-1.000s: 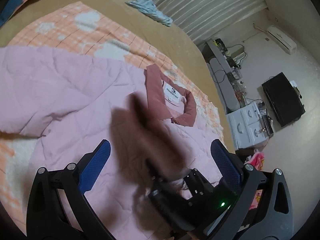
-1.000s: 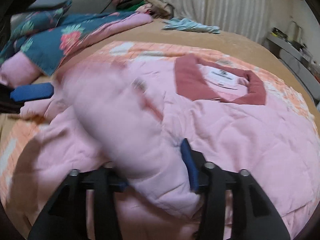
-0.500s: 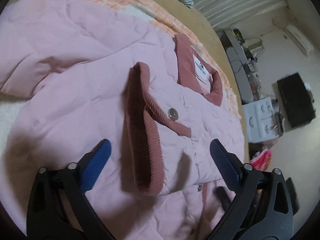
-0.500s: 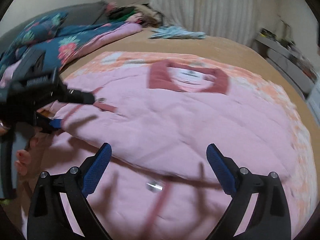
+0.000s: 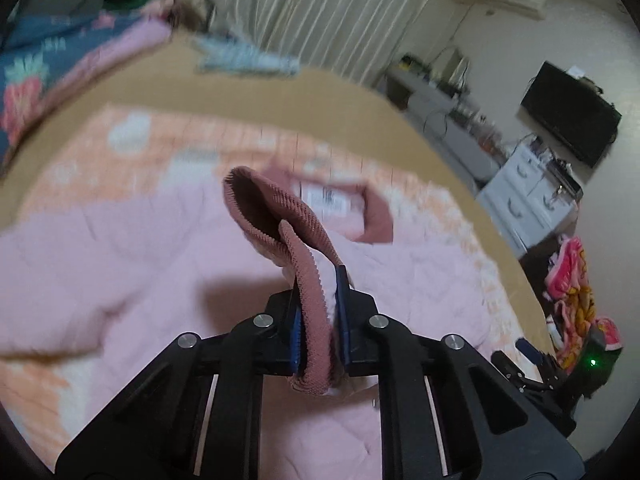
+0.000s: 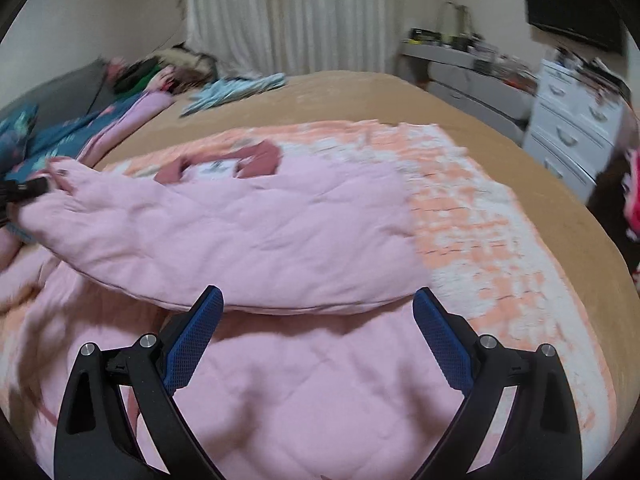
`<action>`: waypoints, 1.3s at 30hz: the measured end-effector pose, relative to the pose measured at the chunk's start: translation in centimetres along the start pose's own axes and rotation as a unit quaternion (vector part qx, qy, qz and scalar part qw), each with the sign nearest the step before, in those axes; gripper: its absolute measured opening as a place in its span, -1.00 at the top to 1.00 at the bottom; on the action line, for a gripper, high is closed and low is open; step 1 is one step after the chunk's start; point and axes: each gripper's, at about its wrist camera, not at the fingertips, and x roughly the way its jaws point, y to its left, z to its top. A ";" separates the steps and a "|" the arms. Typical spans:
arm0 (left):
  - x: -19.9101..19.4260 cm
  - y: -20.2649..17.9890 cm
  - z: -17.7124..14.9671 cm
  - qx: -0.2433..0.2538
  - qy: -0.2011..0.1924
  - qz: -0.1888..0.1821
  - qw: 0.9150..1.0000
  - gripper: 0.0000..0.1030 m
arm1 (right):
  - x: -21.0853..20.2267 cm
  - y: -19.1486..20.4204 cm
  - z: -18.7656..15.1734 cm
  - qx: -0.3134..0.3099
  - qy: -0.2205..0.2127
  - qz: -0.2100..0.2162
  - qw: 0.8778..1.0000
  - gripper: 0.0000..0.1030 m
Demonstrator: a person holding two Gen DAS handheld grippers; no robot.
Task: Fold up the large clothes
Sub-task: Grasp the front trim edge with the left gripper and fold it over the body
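Left gripper [image 5: 318, 312] has just clamped the cuff [image 5: 276, 216] (lifted to fold the sleeve across); right gripper [image 6: 318, 340] gapes wide, empty, over the jacket [image 6: 280, 380].

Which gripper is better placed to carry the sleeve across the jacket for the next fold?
Left. The left gripper is shut on the corduroy cuff, lifted off the pink jacket. The right gripper is open, holding nothing.

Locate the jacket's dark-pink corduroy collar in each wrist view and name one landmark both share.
Left wrist: the dark-pink corduroy collar sits just above centre, partly hidden behind the ribbed dark-pink cuff.
Right wrist: the collar lies left of centre in the upper half, at the far end of the pink quilted jacket.
Shared landmark: the white pleated curtain.
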 end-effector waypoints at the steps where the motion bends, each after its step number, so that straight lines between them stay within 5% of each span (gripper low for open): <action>1: -0.5 0.0 0.5 0.007 -0.010 0.002 1.000 0.86 | 0.0 -0.4 0.2 0.005 -0.002 -0.003 1.000 -0.84; 13: 4.6 5.8 -3.6 -0.017 0.070 0.078 0.994 0.86 | 4.2 0.0 2.7 0.004 0.048 0.016 0.999 -0.84; 25: 6.5 7.5 -6.1 -0.026 0.107 0.086 0.990 0.78 | 10.8 -0.8 0.6 0.013 0.134 0.014 0.991 -0.86; 33: 5.1 7.6 -5.7 -0.031 0.105 0.095 0.989 0.23 | 8.6 -0.4 0.7 0.038 0.110 0.015 0.993 -0.88; 36: 3.8 7.5 -5.3 -0.025 0.100 0.099 0.990 -0.35 | 6.3 0.3 1.0 0.040 0.087 0.025 0.995 -0.90; 37: 3.2 7.5 -5.2 -0.029 0.097 0.104 0.989 -0.70 | 5.5 0.8 1.0 0.037 0.080 0.025 0.996 -0.91; 39: 2.2 7.7 -5.0 -0.039 0.092 0.110 0.989 -0.82 | 4.5 1.7 1.1 0.032 0.071 0.029 0.997 -0.91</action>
